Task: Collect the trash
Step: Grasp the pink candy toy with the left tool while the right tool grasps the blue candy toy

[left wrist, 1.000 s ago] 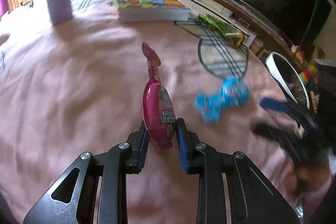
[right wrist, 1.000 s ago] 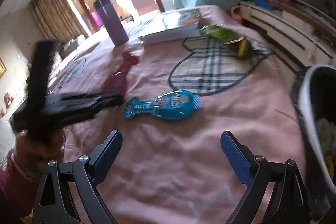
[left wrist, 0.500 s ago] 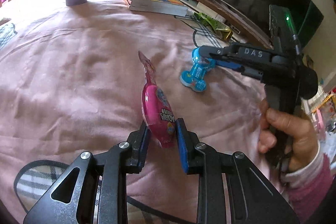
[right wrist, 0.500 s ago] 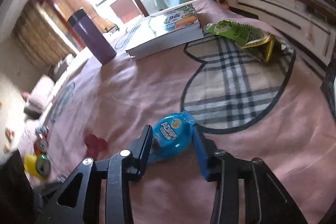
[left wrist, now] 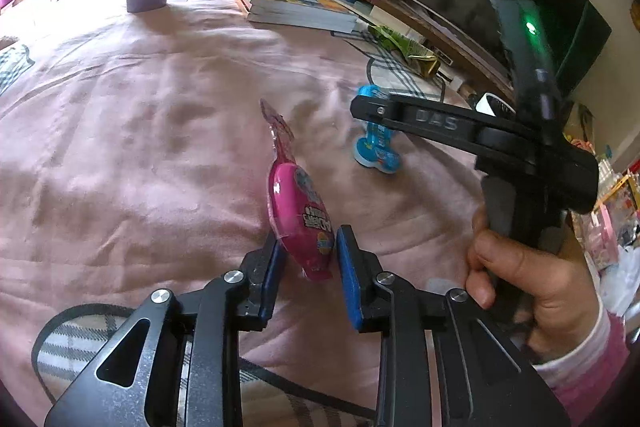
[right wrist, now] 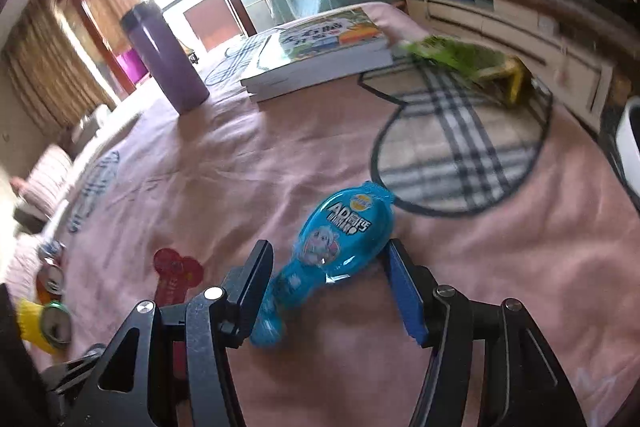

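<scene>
My left gripper [left wrist: 307, 263] is shut on a pink candy wrapper [left wrist: 298, 207] and holds it above the pink bedspread [left wrist: 140, 147]. My right gripper [right wrist: 328, 275] is shut on a blue candy wrapper [right wrist: 344, 235], which is lifted and tilted over the bed. In the left wrist view the right gripper [left wrist: 370, 109] holds the blue wrapper [left wrist: 376, 147] hanging down. The pink wrapper's tail [right wrist: 176, 267] shows at lower left in the right wrist view.
A purple bottle [right wrist: 166, 57] and a stack of books [right wrist: 320, 51] stand at the far side of the bed. A green snack bag [right wrist: 460, 57] lies near the plaid heart patch [right wrist: 460, 147]. A white-rimmed bin [right wrist: 628, 147] stands at right. Cans [right wrist: 52, 319] lie at left.
My right gripper has gone from open above the blue wrapper to shut on it and has lifted it off the bed. My left gripper has kept hold of the pink wrapper.
</scene>
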The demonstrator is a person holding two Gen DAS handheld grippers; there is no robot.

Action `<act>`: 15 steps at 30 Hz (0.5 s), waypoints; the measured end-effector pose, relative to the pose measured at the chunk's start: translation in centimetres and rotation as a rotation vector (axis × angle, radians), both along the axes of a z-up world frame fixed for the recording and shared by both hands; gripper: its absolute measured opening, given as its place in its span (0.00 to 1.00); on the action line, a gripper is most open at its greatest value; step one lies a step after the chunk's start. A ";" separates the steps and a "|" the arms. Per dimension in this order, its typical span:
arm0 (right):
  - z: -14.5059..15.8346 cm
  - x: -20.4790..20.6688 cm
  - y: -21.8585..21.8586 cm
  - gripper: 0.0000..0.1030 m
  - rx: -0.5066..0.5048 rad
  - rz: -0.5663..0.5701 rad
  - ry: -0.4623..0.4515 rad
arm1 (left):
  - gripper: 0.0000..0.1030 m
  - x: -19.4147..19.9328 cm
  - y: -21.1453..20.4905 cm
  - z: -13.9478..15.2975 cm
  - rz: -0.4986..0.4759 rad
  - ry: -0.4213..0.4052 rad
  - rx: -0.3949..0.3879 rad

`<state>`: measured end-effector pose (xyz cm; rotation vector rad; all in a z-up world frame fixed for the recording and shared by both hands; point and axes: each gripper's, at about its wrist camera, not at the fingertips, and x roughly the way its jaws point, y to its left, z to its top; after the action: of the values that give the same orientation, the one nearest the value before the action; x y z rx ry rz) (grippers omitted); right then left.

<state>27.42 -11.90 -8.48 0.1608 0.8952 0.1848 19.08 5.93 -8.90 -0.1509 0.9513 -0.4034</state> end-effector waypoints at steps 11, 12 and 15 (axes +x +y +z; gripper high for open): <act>1.3 -2.6 -3.8 0.27 0.137 0.029 -0.011 | 0.14 0.2 -0.7 0.1 0.018 0.001 0.012; 1.8 -3.2 -4.4 0.26 0.145 0.035 -0.025 | 0.14 0.1 -1.0 0.2 0.020 0.000 0.007; 2.8 -4.5 -5.7 0.21 0.164 0.030 -0.048 | 0.14 -0.3 -2.1 0.6 0.014 -0.011 0.003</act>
<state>22.93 -17.64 -5.67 0.2940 0.8346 0.2895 18.76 3.86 -8.25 -0.1519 0.9393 -0.3897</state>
